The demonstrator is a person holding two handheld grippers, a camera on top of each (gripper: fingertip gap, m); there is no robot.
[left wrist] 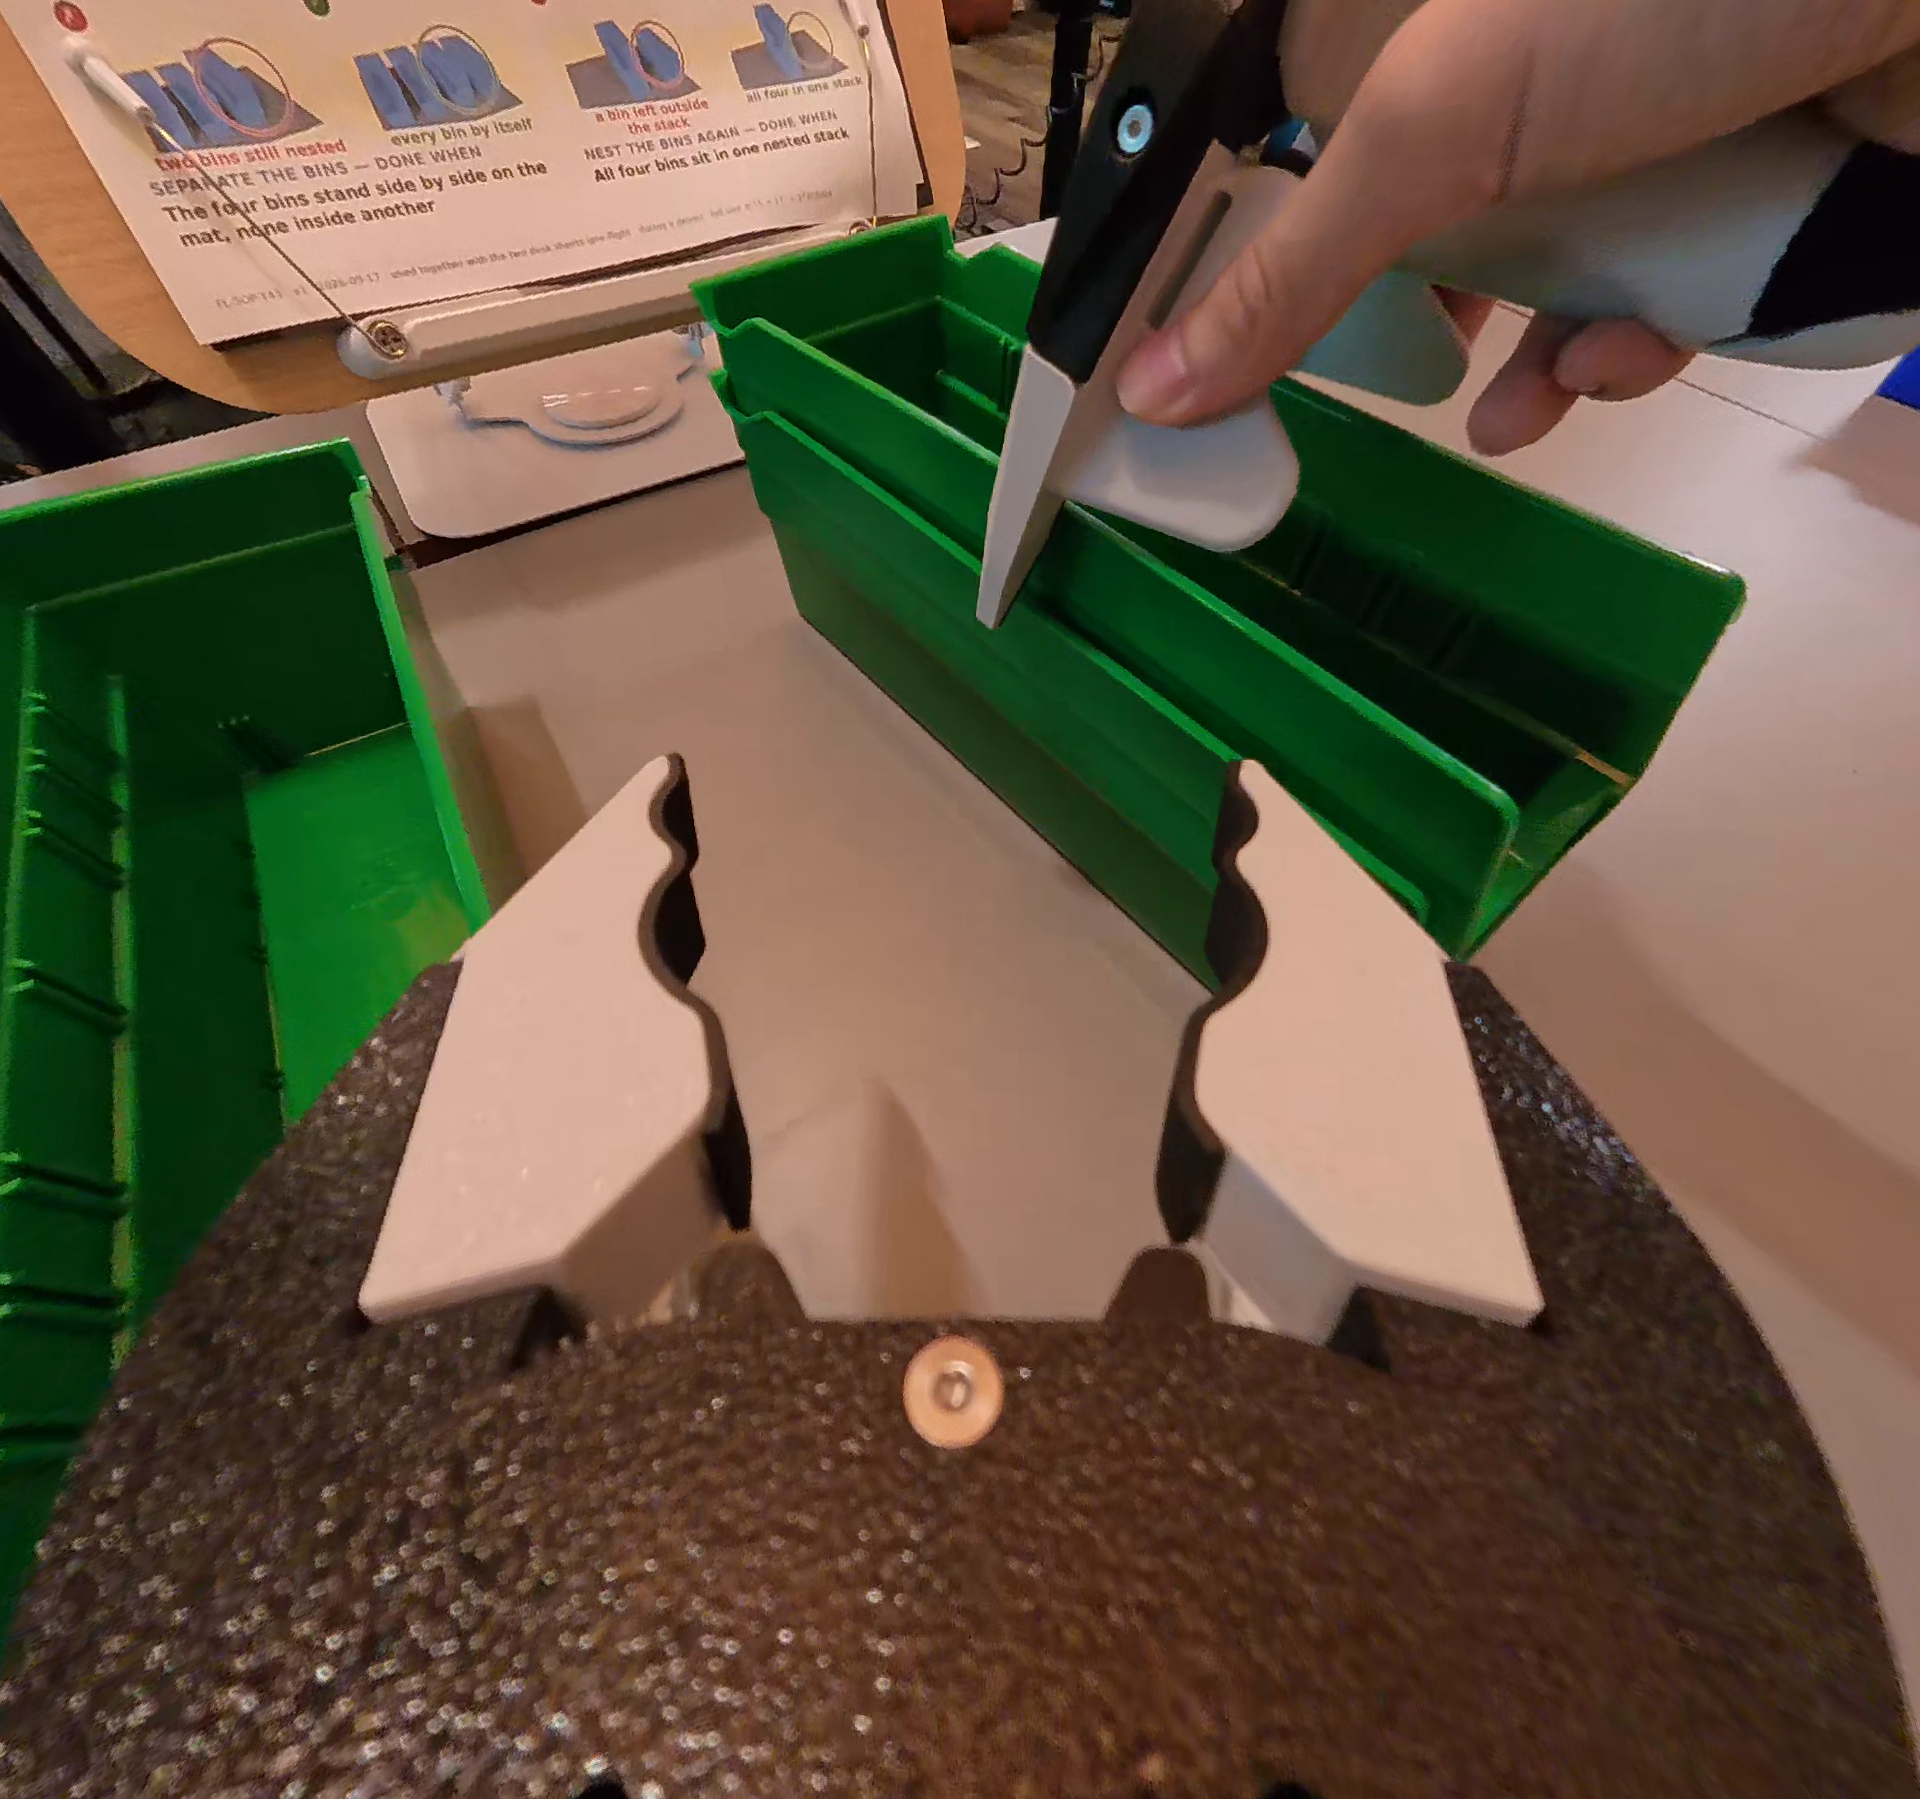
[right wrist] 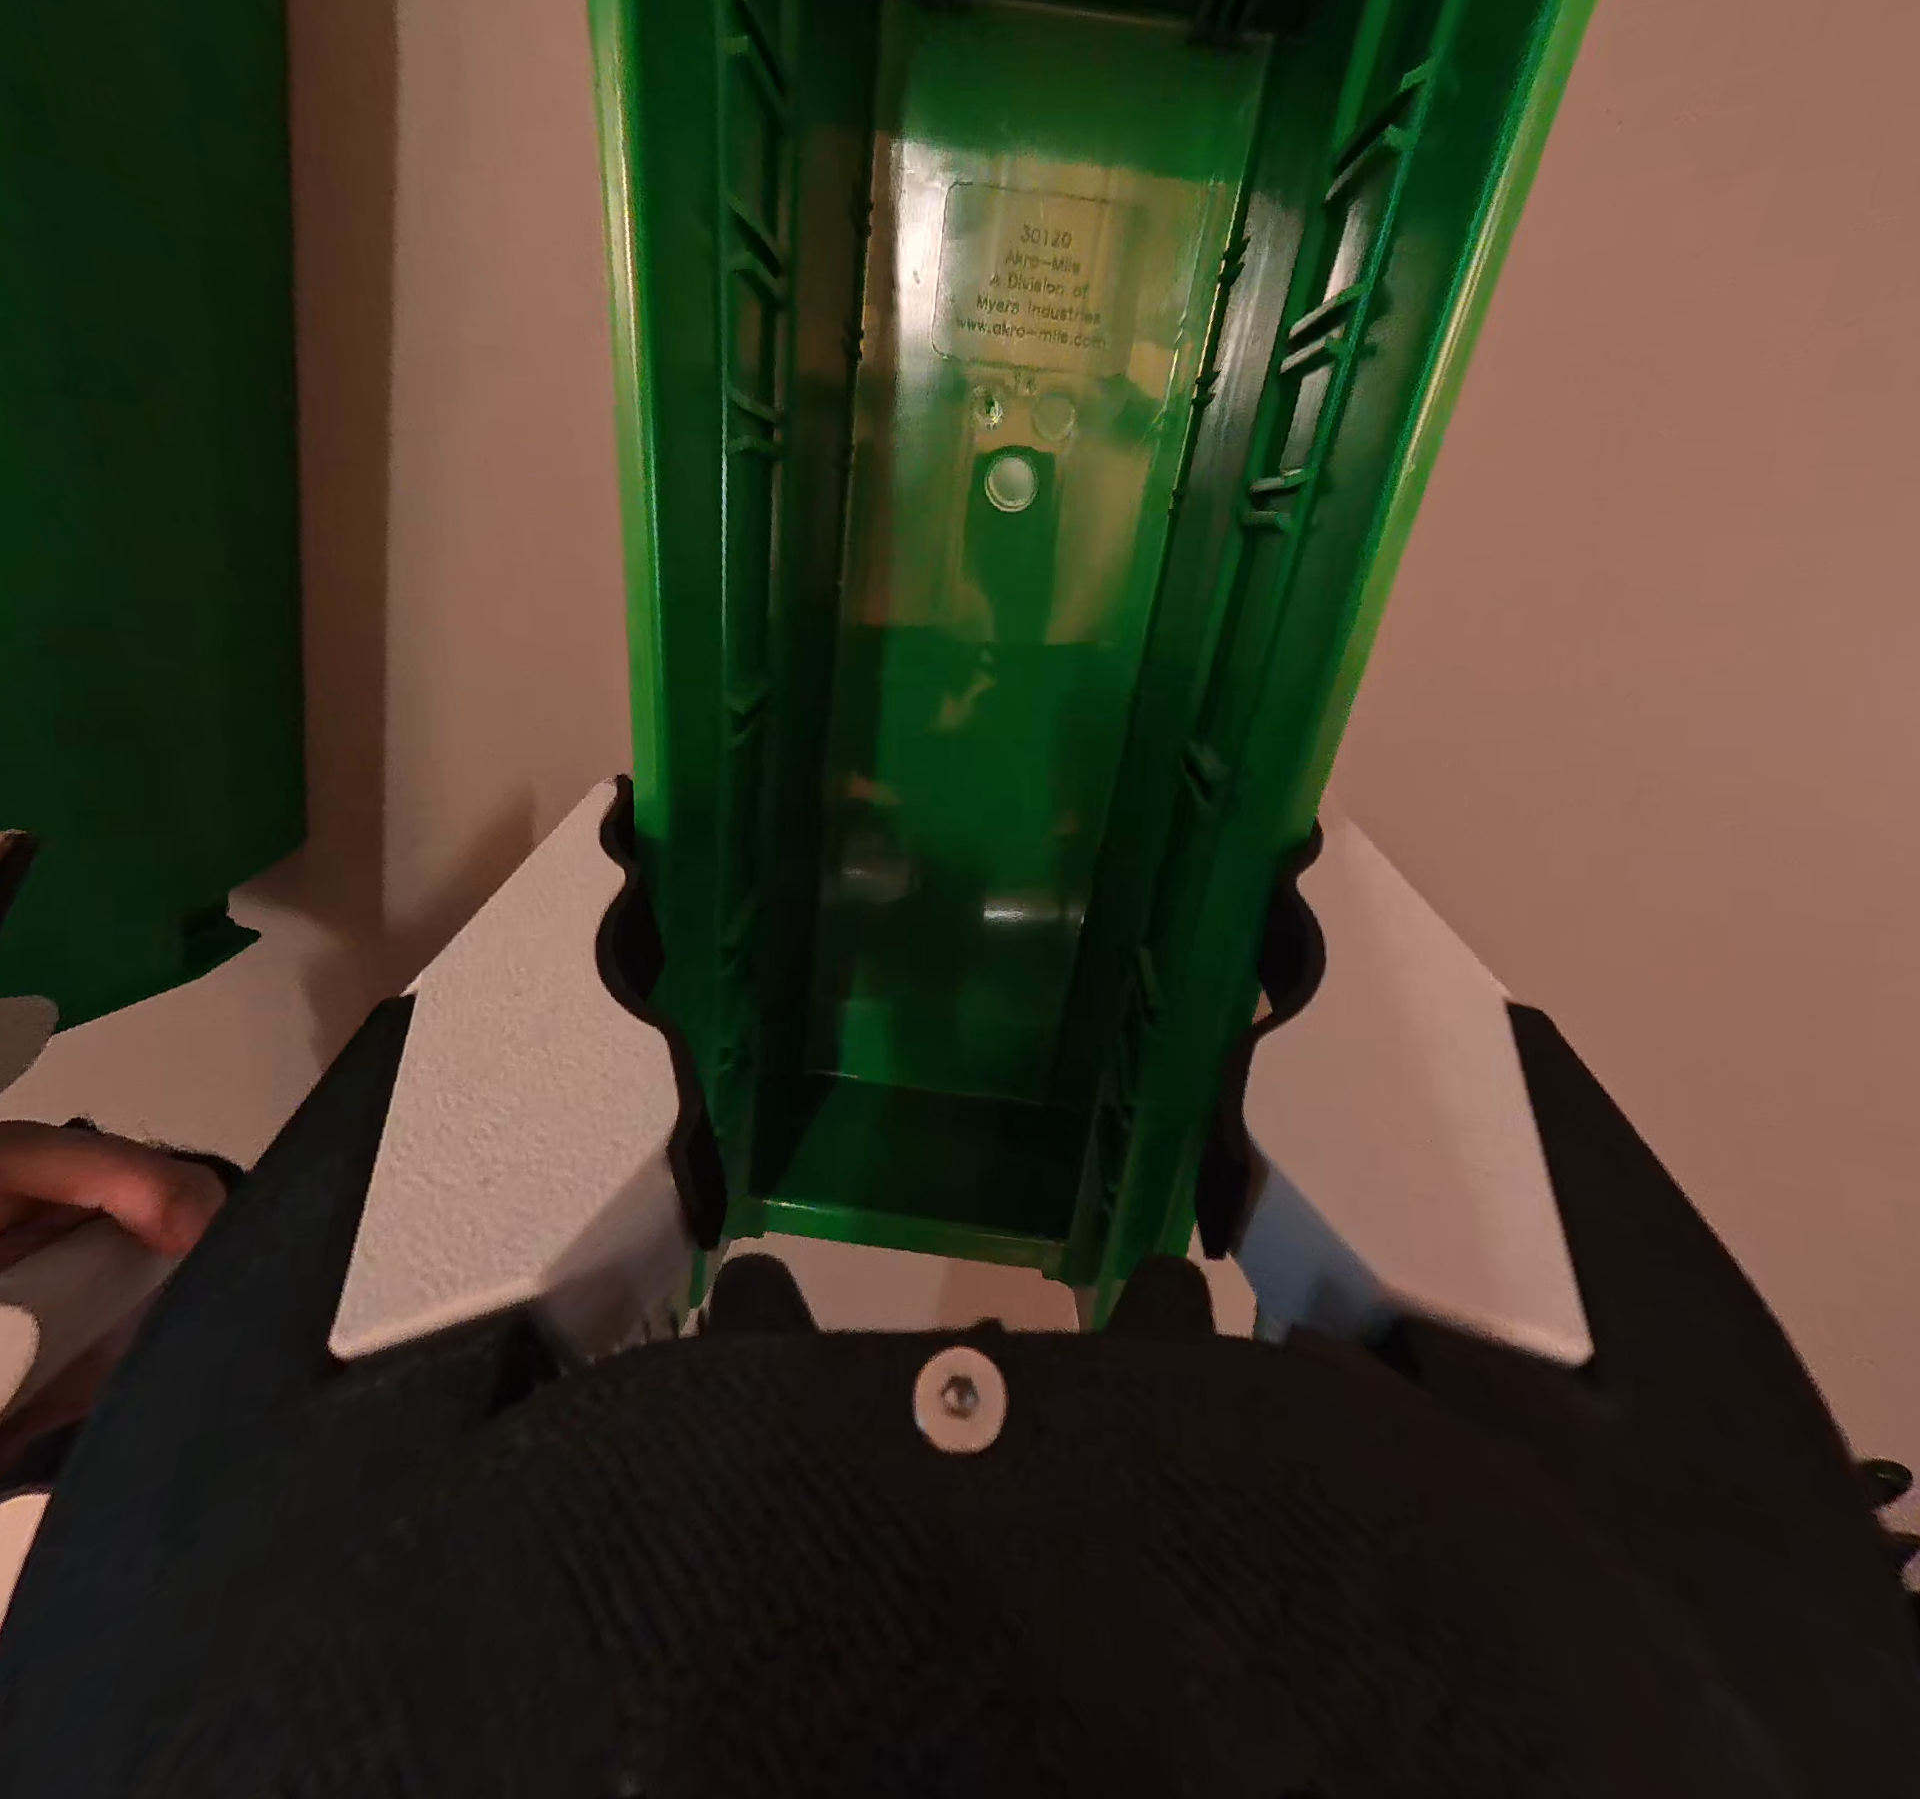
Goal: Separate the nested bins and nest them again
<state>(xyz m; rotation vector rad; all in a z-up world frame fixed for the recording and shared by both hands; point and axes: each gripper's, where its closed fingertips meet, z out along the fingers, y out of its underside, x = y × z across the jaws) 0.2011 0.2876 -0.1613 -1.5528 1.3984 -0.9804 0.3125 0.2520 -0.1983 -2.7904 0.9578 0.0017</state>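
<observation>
A stack of nested green bins (left wrist: pixel 1143 710) stands on the pale table, right of centre in the left wrist view. A single green bin (left wrist: pixel 208 814) stands apart at the left. My left gripper (left wrist: pixel 956 793) is open and empty, hovering over the table between the single bin and the stack. My right gripper (left wrist: pixel 1112 554), held by a hand (left wrist: pixel 1558 139), comes down onto the stack's top bin. In the right wrist view my right gripper (right wrist: pixel 961 866) straddles that bin (right wrist: pixel 997 502) across its width, pads against both outer side walls. The single bin (right wrist: pixel 135 399) shows at the left.
An instruction sheet on a wooden board (left wrist: pixel 468 87) stands at the back on a white base (left wrist: pixel 582 440). Bare table (left wrist: pixel 831 918) lies between the bins. A finger of the other hand (right wrist: pixel 104 1199) shows at the left edge of the right wrist view.
</observation>
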